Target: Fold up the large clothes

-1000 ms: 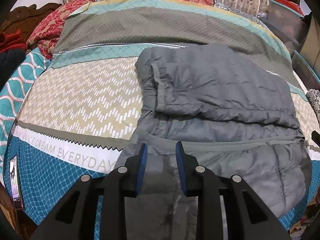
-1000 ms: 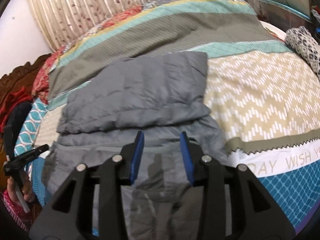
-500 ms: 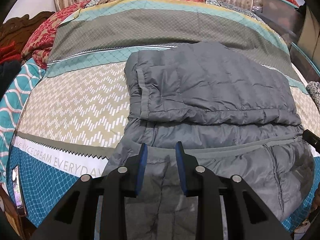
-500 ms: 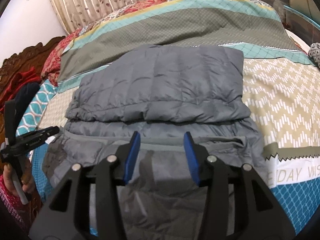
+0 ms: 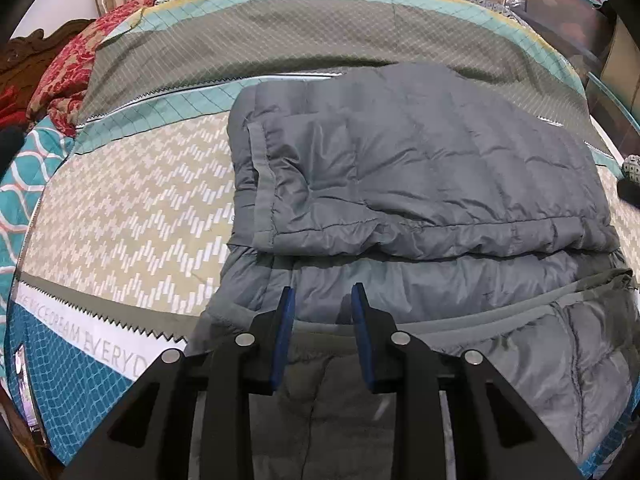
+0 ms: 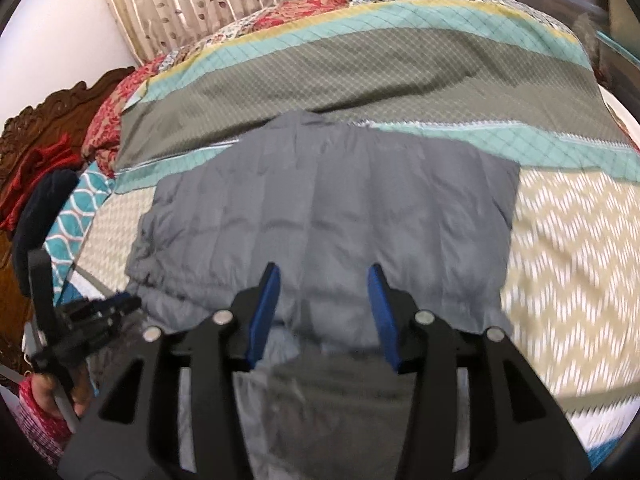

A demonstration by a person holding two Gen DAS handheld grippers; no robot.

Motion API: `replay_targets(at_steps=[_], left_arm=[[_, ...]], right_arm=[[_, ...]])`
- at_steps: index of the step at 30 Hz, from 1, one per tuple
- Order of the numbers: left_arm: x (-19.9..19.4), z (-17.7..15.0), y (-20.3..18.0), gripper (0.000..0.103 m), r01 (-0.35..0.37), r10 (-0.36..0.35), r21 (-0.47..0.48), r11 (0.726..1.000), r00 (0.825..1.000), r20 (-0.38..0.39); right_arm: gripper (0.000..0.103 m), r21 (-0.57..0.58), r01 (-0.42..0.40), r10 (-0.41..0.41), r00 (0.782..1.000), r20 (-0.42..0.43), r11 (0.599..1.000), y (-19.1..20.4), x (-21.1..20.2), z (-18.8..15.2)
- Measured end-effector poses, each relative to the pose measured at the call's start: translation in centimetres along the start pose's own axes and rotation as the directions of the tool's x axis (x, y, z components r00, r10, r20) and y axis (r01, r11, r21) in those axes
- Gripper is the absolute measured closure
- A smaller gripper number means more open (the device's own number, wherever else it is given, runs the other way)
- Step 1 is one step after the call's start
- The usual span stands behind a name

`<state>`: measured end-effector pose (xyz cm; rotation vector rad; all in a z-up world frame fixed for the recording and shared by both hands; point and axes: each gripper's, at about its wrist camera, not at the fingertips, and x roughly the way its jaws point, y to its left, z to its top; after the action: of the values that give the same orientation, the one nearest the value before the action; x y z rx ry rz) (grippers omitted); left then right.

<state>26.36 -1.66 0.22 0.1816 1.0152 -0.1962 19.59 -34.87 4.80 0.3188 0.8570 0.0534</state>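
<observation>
A grey quilted puffer jacket (image 5: pixel 440 160) lies on the bed with its upper half folded over the lower half. In the left wrist view my left gripper (image 5: pixel 323 292) hovers over the jacket's near left part, close to the fold line. Its blue pads stand apart with only fabric seen below them. In the right wrist view my right gripper (image 6: pixel 325 270) hangs above the middle of the jacket (image 6: pixel 320 208). Its jaws are opening and nothing is between them. The left gripper (image 6: pixel 100 312) also shows at the jacket's left edge, held by a hand (image 6: pixel 44 384).
A striped, zigzag-patterned bedspread (image 5: pixel 140 200) covers the bed around the jacket. Red floral bedding (image 5: pixel 68 64) is piled at the far left by a carved wooden headboard (image 6: pixel 48 120). A curtain (image 6: pixel 240 0) hangs behind the bed. Dark furniture (image 5: pixel 580 20) stands at the far right.
The right gripper has swung from the jacket's near right part toward its middle, and its jaws have widened. The left gripper has crept forward and lower over the jacket, jaws unchanged.
</observation>
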Motion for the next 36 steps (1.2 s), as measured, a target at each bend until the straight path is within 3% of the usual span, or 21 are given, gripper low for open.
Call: replay_targets(at_steps=[9,16,25,29,32,36], left_arm=[[1.1,-0.3,-0.1,0.052,0.035,-0.035,-0.010,0.999,0.999,0.011],[-1.0,-0.8,0.2,0.052,0.107,-0.105,-0.027,0.994,0.992,0.063],[-1.8,-1.9,1.3,0.052,0.132,-0.129,-0.055,0.990,0.990,0.057],[-1.8,-2.0,1.8,0.052,0.113,-0.110,-0.068,0.991,0.993,0.046],[-2.4,-1.9,2.3,0.052,0.111,-0.106,-0.094,0.989,0.993,0.053],[-4.1,-2.1,3.2,0.052,0.102,-0.093,-0.128,0.987,0.993,0.071]], right_arm=[[0.052,-0.023,-0.012,0.011,0.999,-0.035,1.000,0.3,6.2,10.4],[0.036,0.040,-0.035,0.038,0.995,-0.089,0.999,0.7,14.9,18.0],[0.031,-0.002,0.012,-0.013,0.977,-0.212,1.000,3.0,25.1,21.0],[0.084,-0.032,-0.020,0.011,0.965,-0.260,0.999,3.7,25.7,20.3],[0.094,-0.064,-0.058,0.042,0.976,-0.216,0.996,4.7,22.7,19.9],[0.095,-0.133,-0.070,0.051,0.989,-0.137,0.989,6.4,17.2,18.9]])
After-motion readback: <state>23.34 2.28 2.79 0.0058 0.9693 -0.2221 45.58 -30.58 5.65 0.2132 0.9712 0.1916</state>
